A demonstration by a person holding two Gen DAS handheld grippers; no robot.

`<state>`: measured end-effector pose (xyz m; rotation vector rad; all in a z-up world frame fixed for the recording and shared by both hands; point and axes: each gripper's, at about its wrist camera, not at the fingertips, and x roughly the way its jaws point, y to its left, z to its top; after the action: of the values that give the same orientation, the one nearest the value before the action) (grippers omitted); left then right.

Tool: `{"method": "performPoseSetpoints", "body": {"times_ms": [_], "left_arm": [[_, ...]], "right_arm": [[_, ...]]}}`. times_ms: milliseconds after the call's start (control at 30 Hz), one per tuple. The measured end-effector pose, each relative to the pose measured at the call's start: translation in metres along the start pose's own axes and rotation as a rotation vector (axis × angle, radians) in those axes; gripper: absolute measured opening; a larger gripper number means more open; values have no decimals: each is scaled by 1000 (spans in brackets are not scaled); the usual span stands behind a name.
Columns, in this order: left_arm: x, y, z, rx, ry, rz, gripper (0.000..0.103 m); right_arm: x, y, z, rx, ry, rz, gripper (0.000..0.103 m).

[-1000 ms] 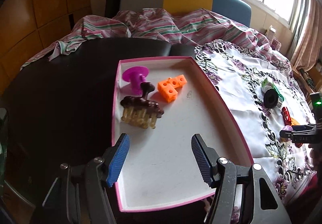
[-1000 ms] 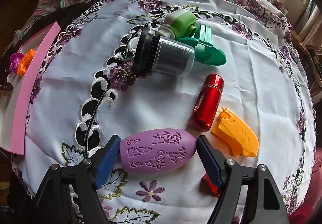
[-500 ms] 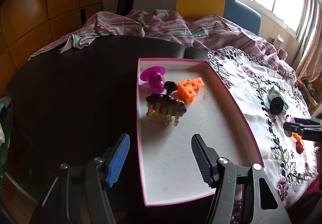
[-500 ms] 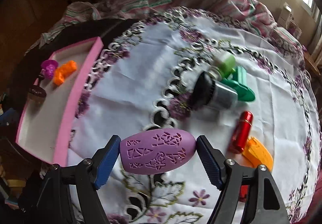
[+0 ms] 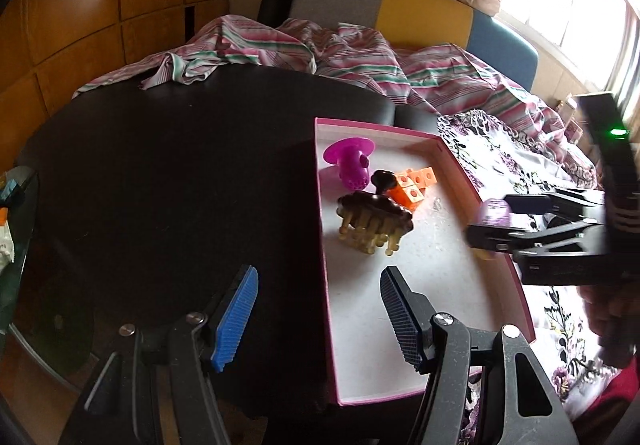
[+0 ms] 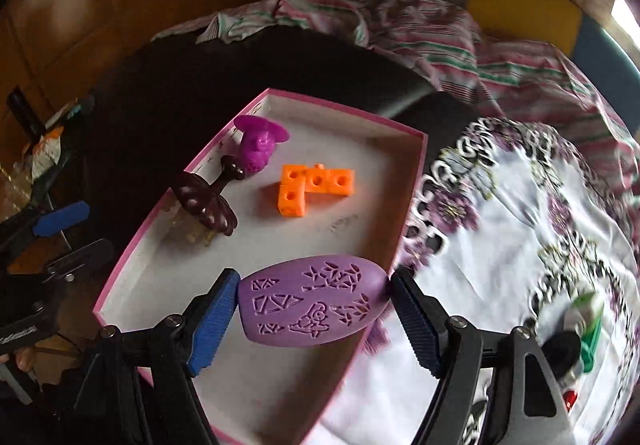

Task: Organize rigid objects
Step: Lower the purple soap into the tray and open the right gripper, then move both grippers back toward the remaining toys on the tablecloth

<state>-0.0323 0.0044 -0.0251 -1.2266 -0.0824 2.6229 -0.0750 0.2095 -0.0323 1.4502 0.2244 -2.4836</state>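
Right tool gripping purple oval, seemingly above tray rim

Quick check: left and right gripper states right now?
Left gripper: open, holding nothing.
Right gripper: jaws closed on the purple egg-shaped plastic piece with cut-out patterns, above the pink-rimmed tray.

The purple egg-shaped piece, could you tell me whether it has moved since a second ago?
Yes. The purple egg-shaped piece, held in the right hand-held gripper, went from the floral tablecloth leftward to over the pink tray.
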Motion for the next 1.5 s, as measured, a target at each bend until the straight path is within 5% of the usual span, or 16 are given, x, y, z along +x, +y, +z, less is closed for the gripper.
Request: {"method": "performPoseSetpoints", "body": {"times_ms": [200,400,1100,1500], "left_arm": [[5,3,-2,-12,20,-1,65],[10,2,-4,-11,35,-8,65],[-4,-13,-4,33,5,-6,65],[-13,-32,-2,85,-8,-10,74]], "right_arm": [[46,-2,22,-48,65,-64,78],[67,-10,37,-13,36,-106,79],[0,-15,-4,114,-85,-39,83],[-27,-26,-30,158,-123,-49,83]]}}
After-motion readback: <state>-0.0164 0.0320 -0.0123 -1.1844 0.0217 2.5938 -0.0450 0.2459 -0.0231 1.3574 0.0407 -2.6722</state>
